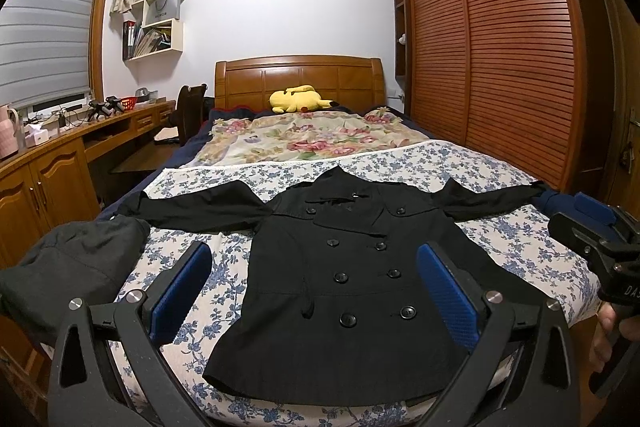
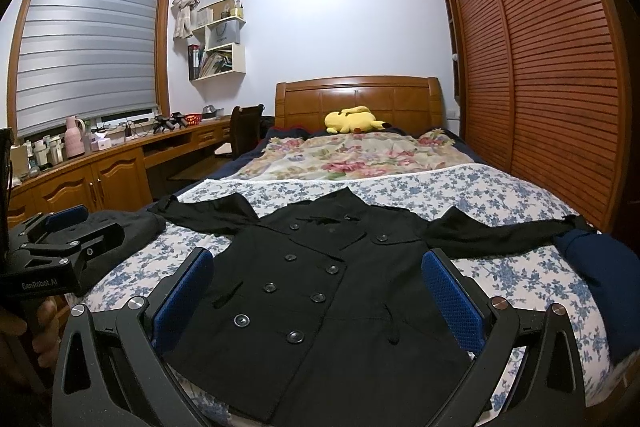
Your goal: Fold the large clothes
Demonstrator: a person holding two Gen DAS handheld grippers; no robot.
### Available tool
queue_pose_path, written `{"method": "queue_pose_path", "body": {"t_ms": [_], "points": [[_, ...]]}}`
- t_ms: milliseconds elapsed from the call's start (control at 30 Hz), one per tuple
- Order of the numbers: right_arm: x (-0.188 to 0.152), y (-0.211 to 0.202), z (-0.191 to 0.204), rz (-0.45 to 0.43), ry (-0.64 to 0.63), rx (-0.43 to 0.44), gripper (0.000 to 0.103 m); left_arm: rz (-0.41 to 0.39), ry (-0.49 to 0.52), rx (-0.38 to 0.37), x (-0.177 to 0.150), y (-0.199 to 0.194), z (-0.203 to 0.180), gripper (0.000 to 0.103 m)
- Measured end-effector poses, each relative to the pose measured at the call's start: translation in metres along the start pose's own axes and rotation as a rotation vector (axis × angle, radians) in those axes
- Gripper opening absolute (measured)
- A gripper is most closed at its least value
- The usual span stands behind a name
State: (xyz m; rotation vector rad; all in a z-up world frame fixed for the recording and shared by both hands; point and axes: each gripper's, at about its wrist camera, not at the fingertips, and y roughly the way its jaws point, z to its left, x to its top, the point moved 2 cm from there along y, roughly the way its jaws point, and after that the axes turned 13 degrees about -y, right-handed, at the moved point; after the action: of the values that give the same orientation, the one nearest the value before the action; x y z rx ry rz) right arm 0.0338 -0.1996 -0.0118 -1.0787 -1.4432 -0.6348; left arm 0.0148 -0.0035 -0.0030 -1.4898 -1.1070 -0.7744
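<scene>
Left claw (image 1: pixel 314 291): nearest the lens in the left wrist view, blue pads spread wide, nothing between them, hanging over the lower half of the coat.
Right claw (image 2: pixel 318 297): likewise spread wide and empty in its own view, above the coat's hem; seen from the left wrist camera it sits at the right edge, held by a hand (image 1: pixel 606 331).
Coat (image 1: pixel 352 279): a black double-breasted coat lying front-up on the blue-flowered sheet (image 1: pixel 520 239) at the foot of the bed, hem toward the cameras, collar toward the headboard.
Sleeves: both stretched straight out sideways; the left sleeve (image 1: pixel 192 205) ends near a dark grey garment (image 1: pixel 76 259), the right sleeve (image 2: pixel 500 231) ends by a navy bundle (image 2: pixel 600 267).
Look of the coat: two columns of dark buttons, broad lapels, a loose belt end hanging over the front; cloth looks thick and mostly flat.
Step in hand: probably the first fold, not yet begun, since neither claw touches cloth.
Doing it well: each claw likely wants a sleeve cuff, pinching through the full thickness, then carrying it across the chest so it lands flat; keeping cuffs clear of the neighbouring garments should avoid snagging them.
Risk: heavy fabric may slip from a shallow pinch.
</scene>
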Motion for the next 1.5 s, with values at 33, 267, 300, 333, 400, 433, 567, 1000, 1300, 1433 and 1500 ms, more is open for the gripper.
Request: {"method": "queue_pose_path", "body": {"t_ms": [33,267,300,333,400,433,567,1000,1300,1433,1500], "points": [[0.000,0.000,0.000,-0.001,0.000,0.001,0.103,-0.001,0.000,0.001,0.000,0.000,0.000,0.103],[0.000,0.000,-0.001,-0.003,0.004,0.002,0.103,-0.001,0.000,0.001,0.000,0.000,0.000,0.103],[0.000,0.000,-0.001,-0.003,0.004,0.002,0.103,-0.001,0.000,0.001,0.000,0.000,0.000,0.103],[0.000,0.000,-0.001,-0.002,0.005,0.003,0.103,-0.001,-0.001,0.001,0.000,0.000,0.000,0.103],[0.000,0.000,-0.002,-0.003,0.005,0.005,0.103,0.000,-0.001,0.001,-0.001,0.000,0.000,0.103],[0.000,0.000,-0.002,-0.002,0.005,0.005,0.103,0.000,-0.001,0.001,-0.001,0.000,0.000,0.103],[-0.002,0.003,-0.003,0.003,0.006,0.011,0.103,0.003,-0.002,0.000,-0.001,0.000,0.000,0.103],[-0.009,0.024,0.001,0.047,0.007,0.046,0.103,0.013,-0.004,0.060,-0.013,0.022,0.023,0.103],[-0.009,0.053,0.006,0.106,-0.003,0.073,0.103,0.049,-0.040,0.115,-0.026,0.049,0.061,0.103],[-0.011,0.059,0.005,0.117,0.003,0.088,0.103,0.081,-0.025,0.137,-0.033,0.058,0.075,0.103],[-0.010,0.064,0.005,0.119,-0.003,0.090,0.103,0.091,-0.020,0.149,-0.038,0.060,0.082,0.103]]}}
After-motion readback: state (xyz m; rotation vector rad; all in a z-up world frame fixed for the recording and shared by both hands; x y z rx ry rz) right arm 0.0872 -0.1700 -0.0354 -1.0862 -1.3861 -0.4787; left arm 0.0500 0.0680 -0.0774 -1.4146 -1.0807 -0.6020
